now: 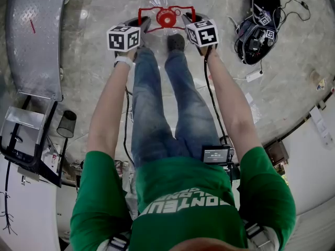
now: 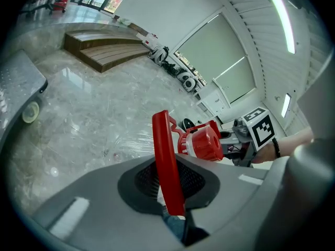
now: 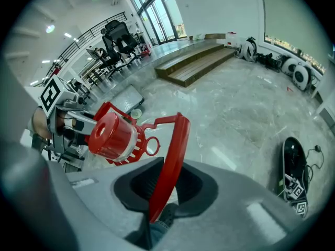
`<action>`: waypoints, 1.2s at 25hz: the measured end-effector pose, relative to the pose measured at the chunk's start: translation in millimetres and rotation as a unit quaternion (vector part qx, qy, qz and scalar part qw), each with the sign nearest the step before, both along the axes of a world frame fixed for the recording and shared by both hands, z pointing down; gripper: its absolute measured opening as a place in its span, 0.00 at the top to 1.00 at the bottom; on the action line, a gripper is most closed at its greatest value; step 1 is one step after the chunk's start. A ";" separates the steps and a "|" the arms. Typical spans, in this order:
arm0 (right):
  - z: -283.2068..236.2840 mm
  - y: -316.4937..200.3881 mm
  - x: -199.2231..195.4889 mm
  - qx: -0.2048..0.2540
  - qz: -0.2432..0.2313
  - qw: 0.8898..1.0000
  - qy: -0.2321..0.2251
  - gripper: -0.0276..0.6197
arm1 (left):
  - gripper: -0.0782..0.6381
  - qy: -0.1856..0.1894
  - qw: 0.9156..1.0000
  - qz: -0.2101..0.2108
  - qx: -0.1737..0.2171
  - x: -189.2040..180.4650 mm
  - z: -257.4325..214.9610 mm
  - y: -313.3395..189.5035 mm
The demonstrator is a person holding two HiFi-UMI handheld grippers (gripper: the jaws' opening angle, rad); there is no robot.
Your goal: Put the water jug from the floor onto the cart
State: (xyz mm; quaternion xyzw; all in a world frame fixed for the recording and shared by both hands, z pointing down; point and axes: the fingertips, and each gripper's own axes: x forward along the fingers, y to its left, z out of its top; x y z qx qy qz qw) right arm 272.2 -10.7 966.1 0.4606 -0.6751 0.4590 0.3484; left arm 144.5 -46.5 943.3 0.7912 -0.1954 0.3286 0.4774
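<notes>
The water jug (image 1: pixel 166 19), resting on the floor (image 1: pixel 99 20) well apart from the cart (image 1: pixel 34 41), is being gripped by its red handle (image 1: pixel 157 8), the left tongs (image 1: pixel 142 25) being clamped on the handle's left end and the right tongs (image 1: pixel 188 19) on its right end.

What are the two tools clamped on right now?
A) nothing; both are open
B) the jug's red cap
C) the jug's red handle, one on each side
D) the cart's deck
C: each gripper view shows the red handle pinched in that tool, with the left tool and right tool flanking the red cap.
</notes>
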 end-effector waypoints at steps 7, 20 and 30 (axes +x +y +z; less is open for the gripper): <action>3.3 -0.5 -1.8 -0.005 0.001 1.000 0.002 0.95 | 0.84 0.007 1.000 -0.006 -0.009 1.1 -0.3 -1.9; -2.9 -2.2 -6.1 0.005 -0.008 1.000 0.001 0.97 | 0.87 0.010 1.000 -0.017 -0.006 2.0 -7.4 -2.5; -27.6 -9.3 -13.7 0.033 -0.031 0.999 0.005 0.97 | 0.87 0.006 1.000 -0.023 0.007 -2.4 -29.1 -1.8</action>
